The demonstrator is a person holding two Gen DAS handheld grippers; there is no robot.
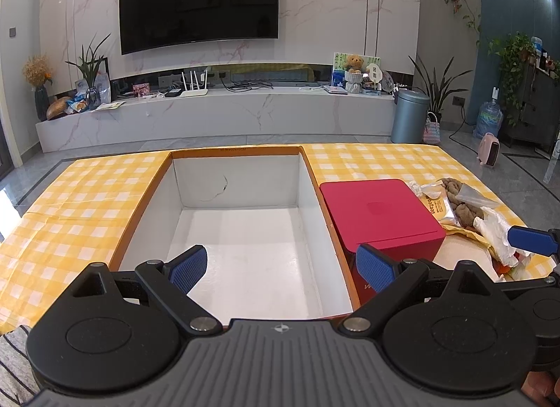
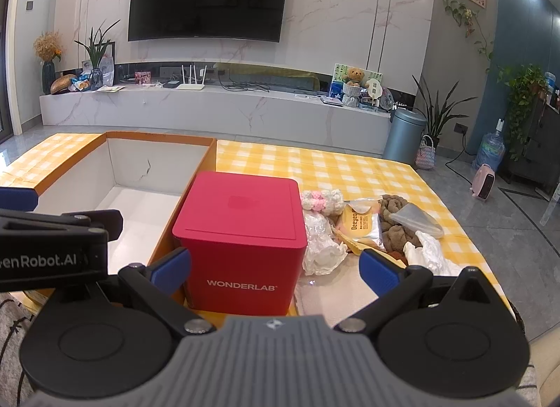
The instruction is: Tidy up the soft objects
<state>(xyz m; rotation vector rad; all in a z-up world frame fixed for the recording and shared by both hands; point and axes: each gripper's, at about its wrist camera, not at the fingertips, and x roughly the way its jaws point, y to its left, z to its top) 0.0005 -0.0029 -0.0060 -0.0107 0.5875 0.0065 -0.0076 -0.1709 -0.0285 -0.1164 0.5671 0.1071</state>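
A: Largest first. What do you have?

B: From my seat, one table under a yellow checked cloth [image 1: 87, 204]. On it stands one big open carton [image 1: 241, 232], orange rim, white inside, nothing in it.

A: Next?

B: One red box [image 2: 241, 228] marked WONDERLAB, lid on, standing just beside the carton's right wall.

A: And the soft things?

B: All heaped to the right of the red box, touching one another. I count one brown knitted piece [image 2: 395, 221], one pink-and-white crocheted piece [image 2: 320, 198] against the box's far corner, two crumpled white plastic bags [image 2: 322, 246], one by the box and one nearer my right claw, one yellow snack packet [image 2: 360, 223], and one grey plastic wedge [image 2: 416, 219] lying on the brown knit.

A: Your claws?

B: Two. My left gripper [image 1: 280, 267] hangs over the carton's near end, fingers spread wide, nothing between them. My right gripper [image 2: 276, 267] hangs just before the red box and the pile, its blue pads [image 2: 379, 272] spread wide too, gripping nothing.
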